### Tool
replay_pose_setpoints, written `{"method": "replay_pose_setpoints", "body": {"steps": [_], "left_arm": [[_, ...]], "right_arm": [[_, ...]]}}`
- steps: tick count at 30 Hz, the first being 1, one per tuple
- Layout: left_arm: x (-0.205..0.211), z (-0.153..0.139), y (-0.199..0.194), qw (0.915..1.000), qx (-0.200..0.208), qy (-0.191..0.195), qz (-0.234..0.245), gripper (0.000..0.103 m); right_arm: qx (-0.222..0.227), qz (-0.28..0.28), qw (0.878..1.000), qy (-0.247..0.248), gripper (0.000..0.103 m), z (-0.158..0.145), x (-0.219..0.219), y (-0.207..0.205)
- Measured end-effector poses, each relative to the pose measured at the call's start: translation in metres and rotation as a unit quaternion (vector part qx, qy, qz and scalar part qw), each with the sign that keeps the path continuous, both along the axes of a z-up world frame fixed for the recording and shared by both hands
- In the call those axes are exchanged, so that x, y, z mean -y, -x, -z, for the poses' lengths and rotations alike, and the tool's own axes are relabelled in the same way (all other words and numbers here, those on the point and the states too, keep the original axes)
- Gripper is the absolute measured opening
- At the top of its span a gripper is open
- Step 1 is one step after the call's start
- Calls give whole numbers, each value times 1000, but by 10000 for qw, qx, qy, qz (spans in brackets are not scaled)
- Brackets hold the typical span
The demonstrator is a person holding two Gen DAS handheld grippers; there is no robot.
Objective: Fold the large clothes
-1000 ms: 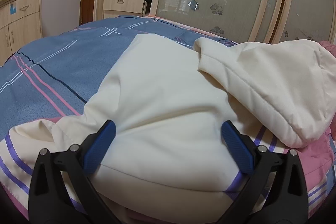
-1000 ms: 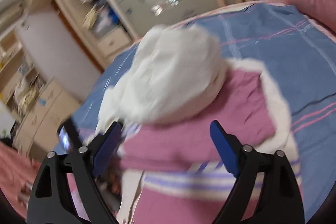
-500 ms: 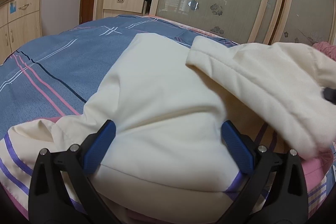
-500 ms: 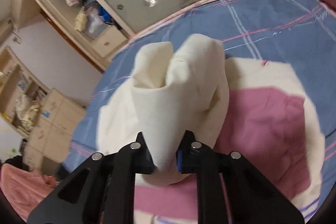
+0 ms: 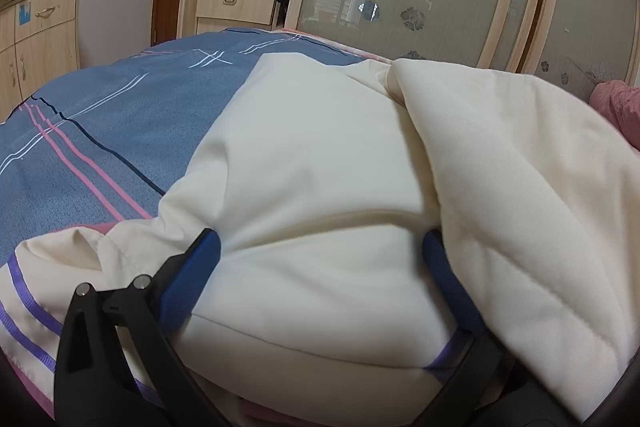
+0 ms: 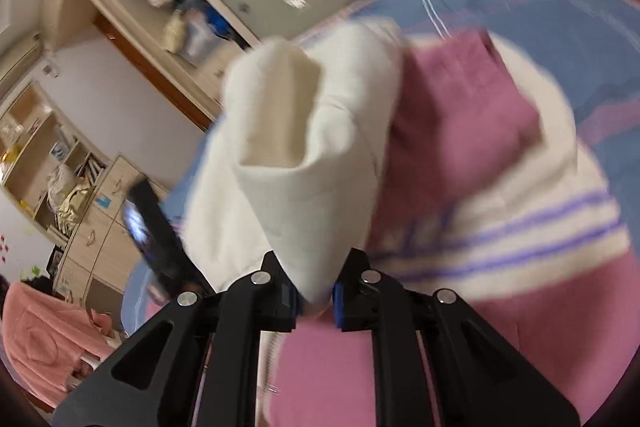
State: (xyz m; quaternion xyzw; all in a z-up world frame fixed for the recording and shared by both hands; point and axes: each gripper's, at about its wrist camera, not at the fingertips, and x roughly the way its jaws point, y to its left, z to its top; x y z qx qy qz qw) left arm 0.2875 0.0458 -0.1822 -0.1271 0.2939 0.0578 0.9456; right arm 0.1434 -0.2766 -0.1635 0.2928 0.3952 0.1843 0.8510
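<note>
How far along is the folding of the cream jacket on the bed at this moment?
Early to midway. Done: the cream padded jacket with pink and purple-striped lining lies spread on the blue striped bedspread. In hand: the right gripper is shut on its cream sleeve, carrying it over the body; the left gripper rests open on the body. Left: laying that sleeve flat and all remaining folds.
</note>
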Motion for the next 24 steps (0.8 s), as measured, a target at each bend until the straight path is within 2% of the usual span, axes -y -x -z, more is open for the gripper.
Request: {"method": "replay_pose_setpoints", "body": {"steps": [4, 5, 6, 7, 9, 12, 16, 18, 22, 24], "left_arm": [[0, 0, 0, 10000, -5, -10, -2, 101], [0, 0, 0, 10000, 0, 4, -1, 101], [0, 0, 0, 10000, 3, 9, 1, 101], [0, 0, 0, 10000, 4, 18, 1, 101], [0, 0, 1, 10000, 4, 26, 1, 101], [0, 0, 1, 10000, 7, 28, 2, 101], [0, 0, 3, 10000, 13, 42, 5, 101], [0, 0, 3, 10000, 16, 47, 6, 101], [0, 0, 3, 10000, 15, 47, 5, 101], [0, 0, 3, 10000, 13, 44, 5, 101]], "right_arm": [[-79, 82, 9999, -23, 15, 13, 0, 3], [-17, 57, 9999, 90, 19, 10, -2, 5], [-1, 56, 9997, 233, 33, 7, -3, 6], [15, 58, 9993, 376, 52, 2, -3, 7], [118, 99, 9981, 600, 61, -6, -2, 14], [324, 283, 9965, 717, 61, -20, 8, 26], [1042, 480, 9885, 985, 52, -62, 9, 33], [1377, 359, 9829, 1172, 52, -82, -2, 28], [1665, -115, 9775, 1287, 52, -105, -31, 1], [1831, -230, 9712, 1509, 52, -114, -45, -11]]}}
